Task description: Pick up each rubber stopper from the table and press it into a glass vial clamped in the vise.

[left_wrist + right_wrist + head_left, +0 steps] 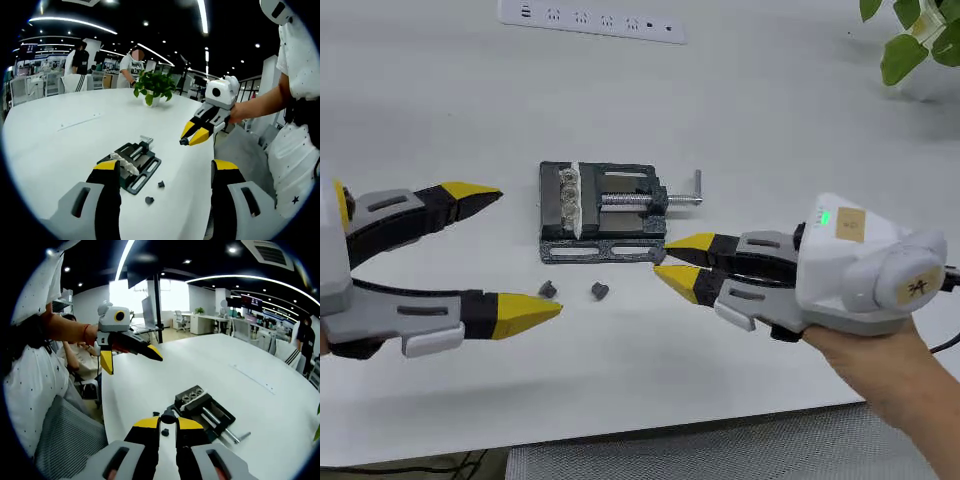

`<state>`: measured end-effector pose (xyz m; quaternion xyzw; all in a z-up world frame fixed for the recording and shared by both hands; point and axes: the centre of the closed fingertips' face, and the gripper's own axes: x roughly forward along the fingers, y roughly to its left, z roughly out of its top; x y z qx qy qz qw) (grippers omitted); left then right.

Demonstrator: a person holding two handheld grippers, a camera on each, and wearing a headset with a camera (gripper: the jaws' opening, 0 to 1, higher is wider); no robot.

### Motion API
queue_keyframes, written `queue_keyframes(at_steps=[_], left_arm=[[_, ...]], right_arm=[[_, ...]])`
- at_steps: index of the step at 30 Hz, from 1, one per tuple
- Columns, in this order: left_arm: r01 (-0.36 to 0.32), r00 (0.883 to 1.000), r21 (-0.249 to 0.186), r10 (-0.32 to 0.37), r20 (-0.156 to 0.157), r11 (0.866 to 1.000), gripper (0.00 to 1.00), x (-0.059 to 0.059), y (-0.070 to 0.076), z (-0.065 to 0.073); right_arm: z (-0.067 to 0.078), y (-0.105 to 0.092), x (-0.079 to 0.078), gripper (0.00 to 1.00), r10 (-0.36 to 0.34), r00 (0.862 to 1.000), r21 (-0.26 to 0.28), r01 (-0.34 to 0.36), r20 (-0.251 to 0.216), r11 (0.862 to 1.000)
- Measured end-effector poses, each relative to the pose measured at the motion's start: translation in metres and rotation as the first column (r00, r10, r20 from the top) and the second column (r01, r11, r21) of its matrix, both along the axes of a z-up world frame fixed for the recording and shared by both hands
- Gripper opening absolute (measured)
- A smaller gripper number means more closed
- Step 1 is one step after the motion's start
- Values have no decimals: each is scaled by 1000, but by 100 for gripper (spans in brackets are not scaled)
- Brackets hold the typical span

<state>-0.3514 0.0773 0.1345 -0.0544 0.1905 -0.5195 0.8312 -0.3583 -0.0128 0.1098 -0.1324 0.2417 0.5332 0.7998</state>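
Note:
A black vise [603, 212] stands mid-table and clamps clear glass vials [568, 200] in a row at its left end. Two dark rubber stoppers [548, 290] [600, 291] lie on the table just in front of it. My right gripper [666, 259] hovers to the right of the vise's front corner, shut on a small dark rubber stopper [184, 141] at its yellow tips. In the right gripper view that stopper [167, 415] sits between the jaws, with the vise [204, 409] beyond. My left gripper [516, 251] hangs wide open left of the vise, holding nothing.
A white power strip [590, 18] lies at the table's far edge and a potted plant [915, 40] stands at the far right corner. The table's front edge [620, 430] runs close below the grippers. People [131, 67] stand in the room behind.

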Motion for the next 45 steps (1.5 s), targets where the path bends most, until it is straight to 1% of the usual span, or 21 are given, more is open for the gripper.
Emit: queue_keyframes(at_steps=[1, 3, 4, 5, 7, 9, 11, 12, 14, 16, 19, 20, 24, 27, 30, 35, 37, 45], left_arm=[[8, 1000, -13, -8, -10, 1000, 68, -1, -3, 3], [17, 1000, -32, -18, -18, 999, 61, -1, -7, 9], [22, 1000, -48, -23, -21, 999, 59, -2, -9, 12], [33, 999, -78, -35, -24, 996, 56, -3, -12, 19], [45, 999, -101, -47, -18, 994, 52, -3, -15, 28], [61, 998, -114, -62, -9, 992, 49, -5, -18, 35], [87, 996, -114, -87, 5, 990, 45, -7, -21, 41], [114, 993, -113, -113, 17, 987, 42, -11, -23, 44], [148, 989, -113, -146, 24, 982, 35, -16, -26, 48], [186, 983, -117, -183, 33, 976, 31, -21, -30, 52], [242, 970, -103, -240, 38, 965, 25, -30, -35, 53], [257, 966, -95, -254, 47, 962, 22, -31, -36, 54], [282, 959, -95, -278, 57, 955, 20, -33, -38, 57], [308, 951, -94, -303, 60, 947, 17, -37, -40, 61], [331, 943, -97, -326, 60, 939, 15, -41, -42, 64], [361, 932, -94, -356, 72, 928, 13, -45, -45, 69], [369, 929, -92, -363, 76, 925, 11, -46, -45, 70], [393, 919, -86, -387, 79, 915, 7, -50, -46, 73]], right_arm=[[6, 2, -1, 7, 12, 1000, 9, -12, 5, 1000], [20, 10, -5, 7, 38, 999, 54, -38, 1, 998], [25, 12, -6, 7, 47, 999, 62, -47, 4, 997], [32, 16, -9, 7, 71, 997, 69, -71, 9, 995], [40, 23, -15, 7, 106, 994, 80, -107, 8, 991], [47, 27, -18, 7, 123, 992, 98, -123, 5, 988], [53, 31, -20, 7, 138, 990, 110, -138, 6, 984], [57, 33, -22, 7, 150, 989, 116, -149, 6, 982], [62, 36, -25, 7, 166, 986, 134, -164, -1, 977], [68, 39, -28, 7, 185, 983, 146, -183, -3, 972], [74, 44, -32, 6, 209, 978, 161, -205, -9, 965], [77, 46, -34, 6, 220, 976, 169, -214, -12, 962], [82, 49, -38, 6, 246, 969, 180, -239, -15, 954], [85, 51, -41, 6, 265, 964, 180, -258, -16, 949], [88, 53, -44, 6, 281, 959, 193, -273, -19, 942], [90, 53, -46, 6, 295, 955, 198, -285, -22, 938], [91, 53, -47, 6, 301, 953, 204, -290, -23, 935], [92, 55, -50, 6, 312, 950, 206, -301, -23, 931]])
